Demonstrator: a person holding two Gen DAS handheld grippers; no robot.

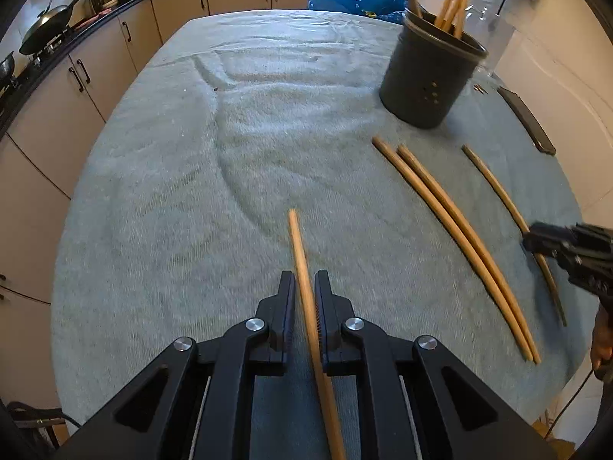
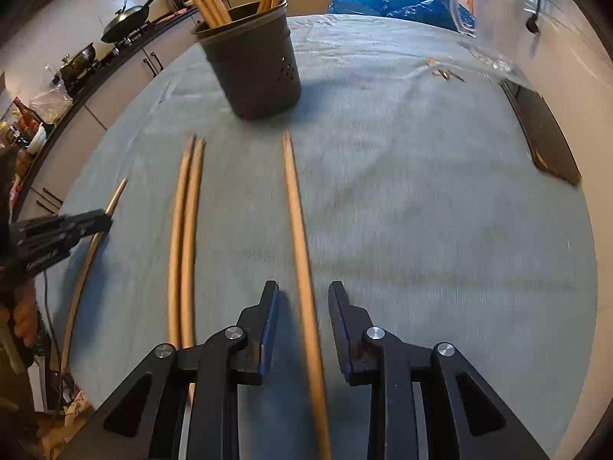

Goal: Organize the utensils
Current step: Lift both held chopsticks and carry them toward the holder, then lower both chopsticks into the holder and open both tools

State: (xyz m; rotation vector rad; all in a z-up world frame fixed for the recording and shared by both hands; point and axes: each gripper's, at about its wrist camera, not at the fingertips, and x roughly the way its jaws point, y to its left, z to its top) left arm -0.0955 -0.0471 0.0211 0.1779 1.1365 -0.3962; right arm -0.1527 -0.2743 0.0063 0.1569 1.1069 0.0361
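The left hand-held gripper [image 1: 305, 287] pinches a chopstick [image 1: 300, 253] running straight ahead; the spread right hand-held gripper [image 2: 303, 295] straddles another chopstick [image 2: 295, 207] lengthwise, toward the holder [image 2: 254, 73].

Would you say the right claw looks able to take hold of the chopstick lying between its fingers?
Probably yes: the right claw is open astride that chopstick, which lies alone on the cloth, nothing covering it.
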